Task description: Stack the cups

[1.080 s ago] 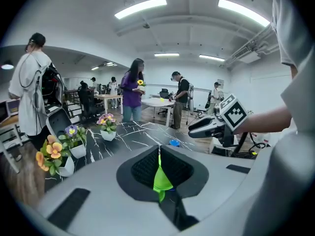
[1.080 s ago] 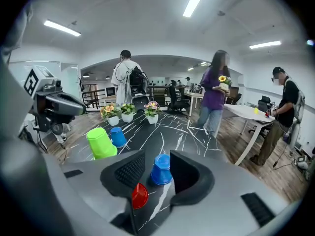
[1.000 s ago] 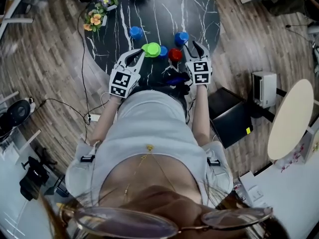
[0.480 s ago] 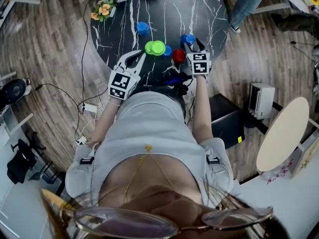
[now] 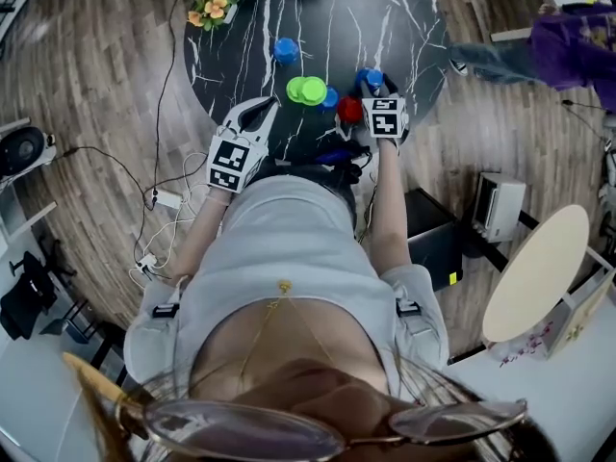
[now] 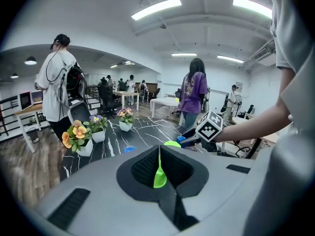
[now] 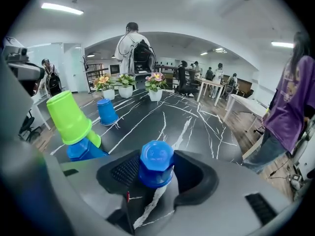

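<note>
Several cups stand upside down on the black marble table. A lone blue cup is farthest. Two green cups lean tilted on a blue cup, with a red cup beside them. My right gripper is open with another blue cup standing between its jaws; a gap shows at the right pad. In the right gripper view the green cup rests on the blue cup at the left. My left gripper hovers at the table's near edge, shut and empty.
Flower pots stand at the table's far left edge, also in the right gripper view as flower pots. A person in purple stands right of the table. Cables lie on the wooden floor to the left.
My right gripper has moved forward to the blue cup, which now stands between its jaws. The left gripper has barely moved. A person in purple has come in at the right.
</note>
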A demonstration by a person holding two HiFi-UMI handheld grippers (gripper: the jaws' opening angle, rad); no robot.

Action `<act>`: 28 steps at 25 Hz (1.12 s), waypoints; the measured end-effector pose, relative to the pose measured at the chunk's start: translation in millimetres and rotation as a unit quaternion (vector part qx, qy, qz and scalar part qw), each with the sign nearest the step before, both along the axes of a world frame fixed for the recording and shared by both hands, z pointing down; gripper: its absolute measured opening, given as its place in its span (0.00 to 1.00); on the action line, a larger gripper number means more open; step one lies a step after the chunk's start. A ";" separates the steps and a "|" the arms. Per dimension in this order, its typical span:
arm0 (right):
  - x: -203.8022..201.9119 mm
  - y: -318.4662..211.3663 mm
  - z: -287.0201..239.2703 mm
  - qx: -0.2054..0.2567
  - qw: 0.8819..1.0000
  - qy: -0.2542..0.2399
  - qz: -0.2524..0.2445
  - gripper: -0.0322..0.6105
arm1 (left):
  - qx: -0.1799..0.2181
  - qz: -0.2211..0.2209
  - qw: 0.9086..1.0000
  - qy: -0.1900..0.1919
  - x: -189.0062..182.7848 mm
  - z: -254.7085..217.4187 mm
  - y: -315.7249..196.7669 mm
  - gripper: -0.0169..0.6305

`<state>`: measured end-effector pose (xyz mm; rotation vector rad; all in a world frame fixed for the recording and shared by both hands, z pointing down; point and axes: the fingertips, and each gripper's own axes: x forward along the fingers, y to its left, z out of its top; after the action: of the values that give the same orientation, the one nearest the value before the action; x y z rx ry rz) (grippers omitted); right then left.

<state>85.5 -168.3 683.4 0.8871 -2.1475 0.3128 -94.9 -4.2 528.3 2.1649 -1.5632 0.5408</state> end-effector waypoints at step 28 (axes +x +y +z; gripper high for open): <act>-18.5 48.5 -109.0 0.059 0.997 -0.041 0.000 0.39 | 0.016 0.077 0.997 0.015 -0.9 -6.9 -7.4 0.08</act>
<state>67.0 -119.8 574.4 0.9553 -2.2615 0.2284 -95.8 -11.6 521.4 2.3207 -1.4053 0.5322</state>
